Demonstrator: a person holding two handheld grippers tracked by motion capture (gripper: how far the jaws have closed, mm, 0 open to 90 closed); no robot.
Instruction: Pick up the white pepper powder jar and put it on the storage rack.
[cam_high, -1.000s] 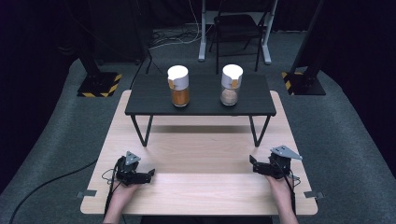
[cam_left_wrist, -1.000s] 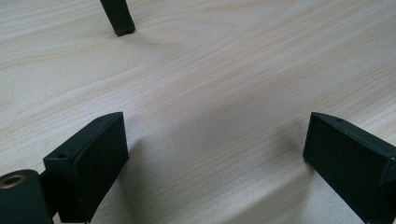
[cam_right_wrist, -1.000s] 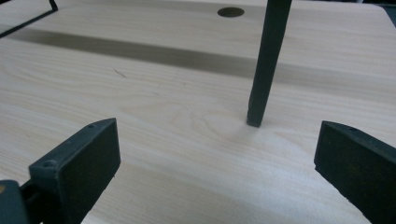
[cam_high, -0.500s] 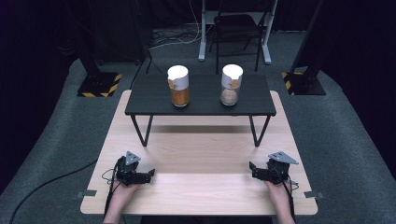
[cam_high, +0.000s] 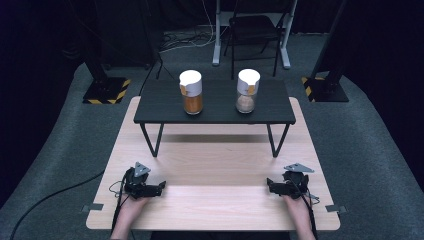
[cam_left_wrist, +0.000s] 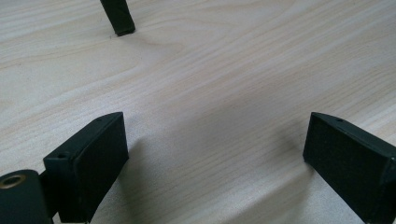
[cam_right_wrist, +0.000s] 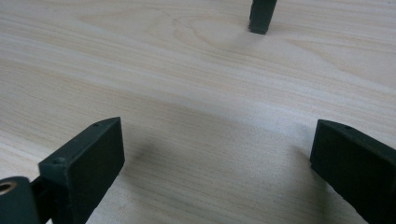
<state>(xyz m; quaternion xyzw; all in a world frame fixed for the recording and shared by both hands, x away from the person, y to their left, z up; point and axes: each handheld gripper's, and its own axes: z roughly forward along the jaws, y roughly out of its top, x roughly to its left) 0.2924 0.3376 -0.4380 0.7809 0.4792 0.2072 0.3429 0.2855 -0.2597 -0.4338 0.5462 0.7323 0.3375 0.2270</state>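
My left gripper (cam_high: 160, 187) rests on the pale wooden table (cam_high: 215, 170) near its front left, a hand behind it. Its jaws stand open over bare wood (cam_left_wrist: 215, 135). My right gripper (cam_high: 270, 185) lies at the front right, open with nothing between its jaws (cam_right_wrist: 217, 140); they have just been closing a little. Both point inward along the table. On a low black table (cam_high: 215, 107) farther back stand two white-capped jars: one with orange contents (cam_high: 192, 93) on the left, one with beige contents (cam_high: 247, 91) on the right.
The black table's thin legs (cam_high: 158, 142) (cam_high: 276, 142) stand on the wood ahead of each gripper; one foot (cam_left_wrist: 119, 21) shows in the left gripper view and one (cam_right_wrist: 261, 16) in the right gripper view. Beyond are a chair (cam_high: 252, 30) and stand bases on grey carpet.
My right gripper has shifted slightly toward the table's front edge and settled lower. The left gripper and both jars have stayed put.
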